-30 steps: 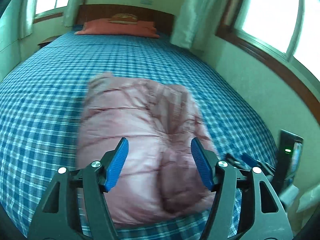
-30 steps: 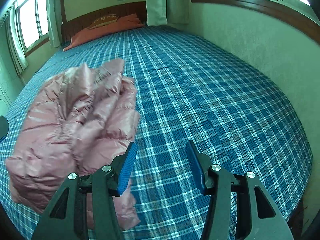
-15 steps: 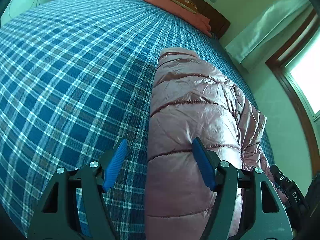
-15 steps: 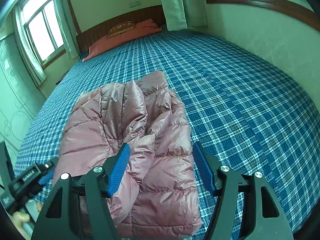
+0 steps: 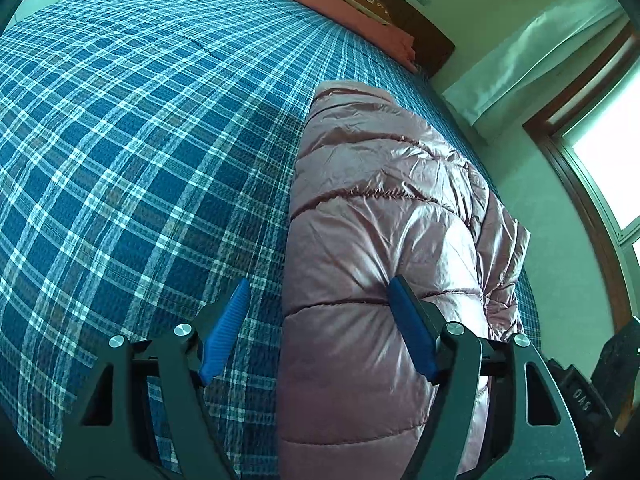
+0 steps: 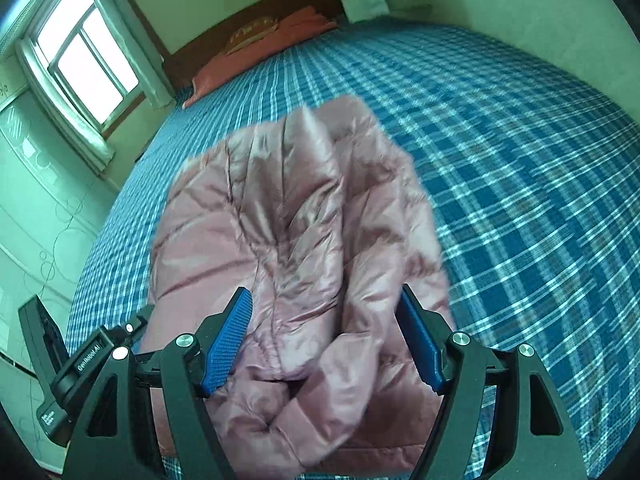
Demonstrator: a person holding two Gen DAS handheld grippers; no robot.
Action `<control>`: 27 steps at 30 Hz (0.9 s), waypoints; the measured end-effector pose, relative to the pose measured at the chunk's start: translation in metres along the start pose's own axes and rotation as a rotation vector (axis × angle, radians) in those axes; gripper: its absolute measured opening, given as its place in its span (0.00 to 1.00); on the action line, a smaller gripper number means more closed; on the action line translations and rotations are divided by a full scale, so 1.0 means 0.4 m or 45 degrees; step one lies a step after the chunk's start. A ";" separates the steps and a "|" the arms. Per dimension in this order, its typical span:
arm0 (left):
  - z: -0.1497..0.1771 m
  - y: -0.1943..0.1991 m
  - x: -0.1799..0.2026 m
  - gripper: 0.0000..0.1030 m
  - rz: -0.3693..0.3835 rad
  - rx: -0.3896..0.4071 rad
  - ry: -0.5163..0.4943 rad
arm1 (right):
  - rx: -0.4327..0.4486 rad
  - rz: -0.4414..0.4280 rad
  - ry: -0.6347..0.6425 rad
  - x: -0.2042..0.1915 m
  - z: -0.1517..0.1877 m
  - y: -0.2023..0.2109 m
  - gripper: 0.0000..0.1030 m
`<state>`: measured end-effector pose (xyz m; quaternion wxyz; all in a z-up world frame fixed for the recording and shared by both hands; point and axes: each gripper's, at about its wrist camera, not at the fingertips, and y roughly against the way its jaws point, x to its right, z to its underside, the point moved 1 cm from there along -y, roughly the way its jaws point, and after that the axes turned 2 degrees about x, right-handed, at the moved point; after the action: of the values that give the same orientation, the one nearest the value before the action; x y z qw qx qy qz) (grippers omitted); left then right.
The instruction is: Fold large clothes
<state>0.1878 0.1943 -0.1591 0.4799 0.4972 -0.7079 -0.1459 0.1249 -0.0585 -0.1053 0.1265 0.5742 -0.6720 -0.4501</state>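
Pink, shiny quilted fabric fills the right half of the left wrist view: a puffer jacket [image 5: 384,248] lying on a bed [image 5: 120,140] covered in blue-and-white plaid, gathered into a long padded bundle that runs away from the camera toward the pillow [image 5: 340,4] at the headboard. On this side the jacket shows a smooth, rounded folded edge, so the fold looks partly made. The left gripper [image 5: 320,332] points steeply down at the near end of that edge, jaws spread wide; its jaws have just been opening a little. The left blue pad hangs over bare plaid, while the right pad rests against or just above the padded fabric, and nothing is clamped between them. In the right wrist view, somewhat blurred, the same jacket [image 6: 296,232] appears from its other side, and here it is untidy: loose crumpled layers and what looks like a sleeve cuff bunched at the near end, lying on the bed [image 6: 520,160] near its front edge. The right gripper [image 6: 324,336] also tilts steeply down, hovering over that rumpled part; its jaws have just been opening and stand wide, with fabric below and between them but not pinched. I judge the loose side has yet to be tucked and flattened. The left gripper [image 6: 76,364] shows at the lower left.
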 end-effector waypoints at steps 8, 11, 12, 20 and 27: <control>0.023 0.060 0.062 0.69 0.059 0.050 -0.110 | 0.044 0.016 0.056 0.027 -0.003 0.025 0.17; 0.059 0.058 0.113 0.69 0.018 0.066 -0.245 | 0.060 0.065 0.041 0.065 0.005 0.021 0.17; 0.067 0.042 0.125 0.69 -0.014 0.054 -0.289 | 0.054 0.070 0.027 0.080 0.010 0.012 0.17; 0.101 -0.084 0.092 0.69 -0.056 -0.102 -0.255 | 0.019 0.021 -0.065 0.156 0.043 -0.056 0.19; 0.104 0.059 0.122 0.67 -0.047 0.052 -0.310 | 0.100 0.106 0.047 0.112 0.054 0.051 0.40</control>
<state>0.1381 0.1529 -0.1373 0.3775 0.4984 -0.7545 -0.1996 0.0829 -0.0895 -0.1177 0.1347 0.5584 -0.7102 -0.4070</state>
